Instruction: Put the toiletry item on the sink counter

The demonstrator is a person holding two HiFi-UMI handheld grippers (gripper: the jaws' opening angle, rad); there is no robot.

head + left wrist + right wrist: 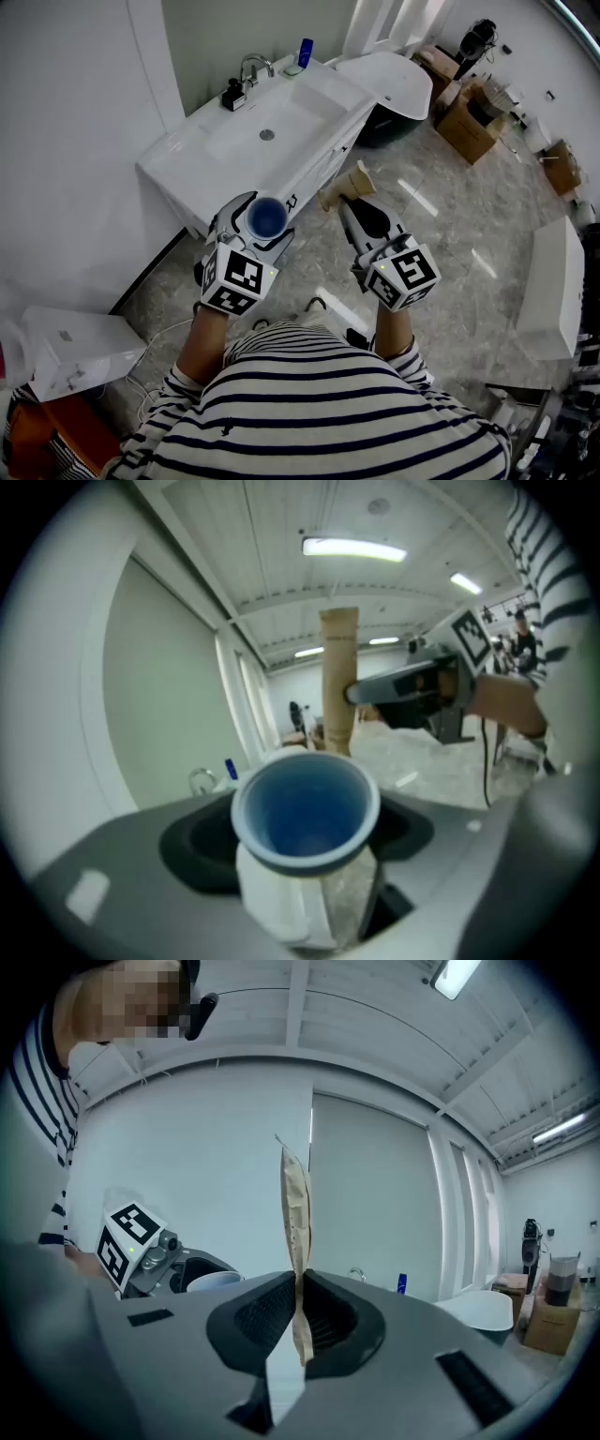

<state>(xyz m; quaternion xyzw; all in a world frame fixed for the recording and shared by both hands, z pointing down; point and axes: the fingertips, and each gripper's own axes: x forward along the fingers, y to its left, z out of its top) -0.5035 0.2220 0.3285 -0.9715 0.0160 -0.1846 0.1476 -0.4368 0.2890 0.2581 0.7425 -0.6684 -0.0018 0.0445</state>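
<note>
Pale marble floor point(450, 234) runs under a white sink counter point(202, 141) set against a white wall. On the counter's back edge stand a chrome faucet point(251, 67), a dark dispenser point(233, 95) beside it and a small blue bottle point(305, 52) further along. A white tub point(389, 80) sits just past the counter's far end, and open cardboard boxes point(473, 117) lie on the floor beyond it.

A person in a striped shirt point(328, 412) stands in front of the counter with both grippers raised side by side. The left gripper point(265, 211) has its jaws spread wide around a blue cup point(266, 217), mouth facing up toward the head camera. In the left gripper view the cup fills the gap between the jaws, and the dark pads sit against its sides. The cup hangs in the air near the counter's front edge, not on the counter.

The right gripper point(352, 202) has its jaws pressed nearly together on a flat tan tube point(345, 186). In the right gripper view the tube stands upright, pinched near its lower end, with most of its length rising above the pads. It too is off the counter, held above the floor, near the cup but apart from it.
</note>
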